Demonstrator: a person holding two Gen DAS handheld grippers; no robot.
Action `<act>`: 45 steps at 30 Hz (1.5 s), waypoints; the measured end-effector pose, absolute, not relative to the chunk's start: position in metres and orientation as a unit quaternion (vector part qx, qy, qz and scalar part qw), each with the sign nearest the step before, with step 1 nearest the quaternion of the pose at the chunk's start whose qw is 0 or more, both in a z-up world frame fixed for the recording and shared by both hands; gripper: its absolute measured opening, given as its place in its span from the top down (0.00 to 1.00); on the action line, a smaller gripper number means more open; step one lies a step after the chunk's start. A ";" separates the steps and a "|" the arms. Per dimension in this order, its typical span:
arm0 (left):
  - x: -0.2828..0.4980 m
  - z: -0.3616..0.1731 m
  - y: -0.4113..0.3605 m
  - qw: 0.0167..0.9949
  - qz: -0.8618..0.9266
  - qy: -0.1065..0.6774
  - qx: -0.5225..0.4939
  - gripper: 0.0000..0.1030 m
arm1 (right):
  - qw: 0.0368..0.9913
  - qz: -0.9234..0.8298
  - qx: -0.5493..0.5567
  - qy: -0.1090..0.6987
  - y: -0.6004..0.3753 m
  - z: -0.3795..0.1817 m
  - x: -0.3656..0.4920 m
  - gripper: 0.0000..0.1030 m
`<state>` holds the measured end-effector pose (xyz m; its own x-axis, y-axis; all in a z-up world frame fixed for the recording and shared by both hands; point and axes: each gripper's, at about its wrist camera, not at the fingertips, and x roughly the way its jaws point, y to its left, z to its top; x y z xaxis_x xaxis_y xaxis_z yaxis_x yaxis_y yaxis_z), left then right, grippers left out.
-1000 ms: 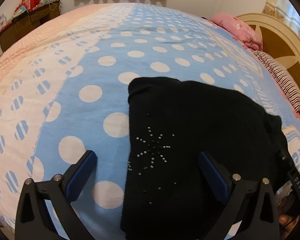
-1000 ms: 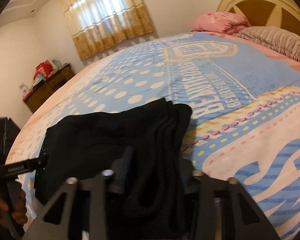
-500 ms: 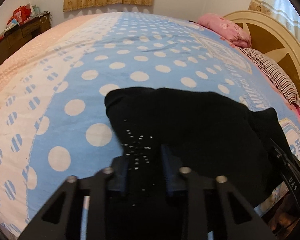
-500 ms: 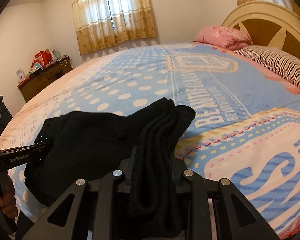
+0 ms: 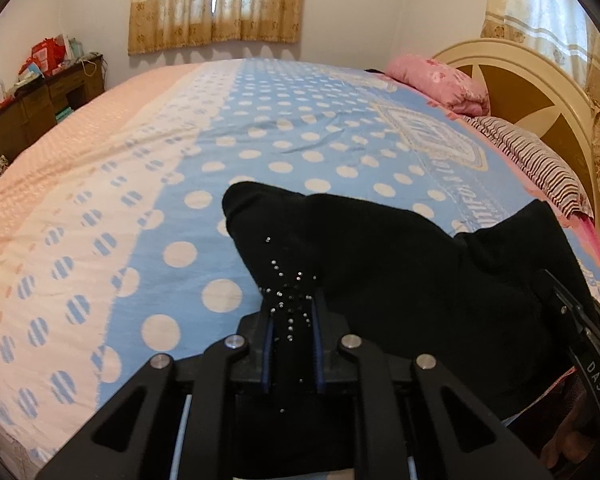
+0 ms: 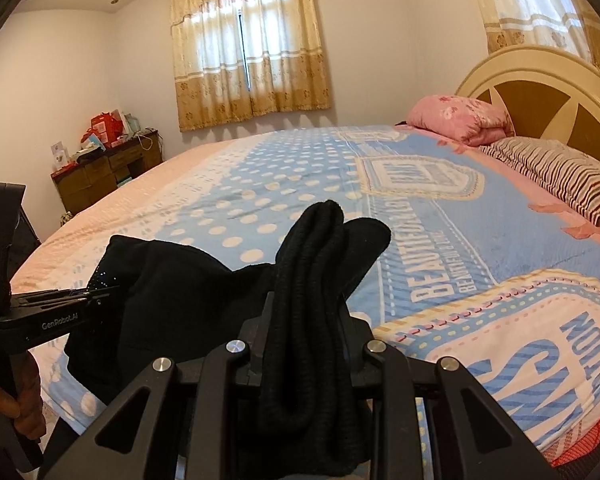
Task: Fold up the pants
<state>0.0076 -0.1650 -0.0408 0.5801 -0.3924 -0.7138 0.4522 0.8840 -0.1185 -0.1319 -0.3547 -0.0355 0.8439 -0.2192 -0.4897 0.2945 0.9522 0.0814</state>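
A: Where do we have the black pants (image 5: 400,280) right now?

B: They're bunched between our two grippers, lifted at both ends above the near edge of the bed (image 5: 260,148), with the middle sagging toward the polka-dot bedspread (image 6: 284,196).

A: And our left gripper (image 5: 290,344)?

B: Its jaws are closed tight on the part of the fabric with the small silver studs (image 5: 288,300); the blue pads press the cloth from both sides, and only a thin pinch of material sits between them.

A: What about the right gripper (image 6: 304,344)?

B: Its jaws are clamped on a thick ribbed bundle, likely the waistband (image 6: 316,264), which stands up past the fingertips and also hangs down over the gripper body. In that view we also see our left gripper off to the side, gripping the studded corner.

A: Anything else around us?

B: A pink pillow (image 6: 464,120) and a striped pillow (image 6: 556,176) lie by the cream headboard (image 6: 540,80), well apart from the pants. A wooden dresser (image 6: 108,172) stands by the far wall, under a curtained window (image 6: 248,48).
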 end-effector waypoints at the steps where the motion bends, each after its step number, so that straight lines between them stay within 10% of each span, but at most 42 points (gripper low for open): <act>1: 0.007 -0.039 -0.162 0.889 -0.238 0.391 0.035 0.85 | 0.958 -0.133 0.075 0.242 -0.352 -0.033 -0.133 0.75; 45: 0.025 -0.004 -0.046 0.929 -0.132 0.346 -0.007 0.85 | 0.979 -0.001 0.042 0.198 -0.247 0.014 -0.067 0.75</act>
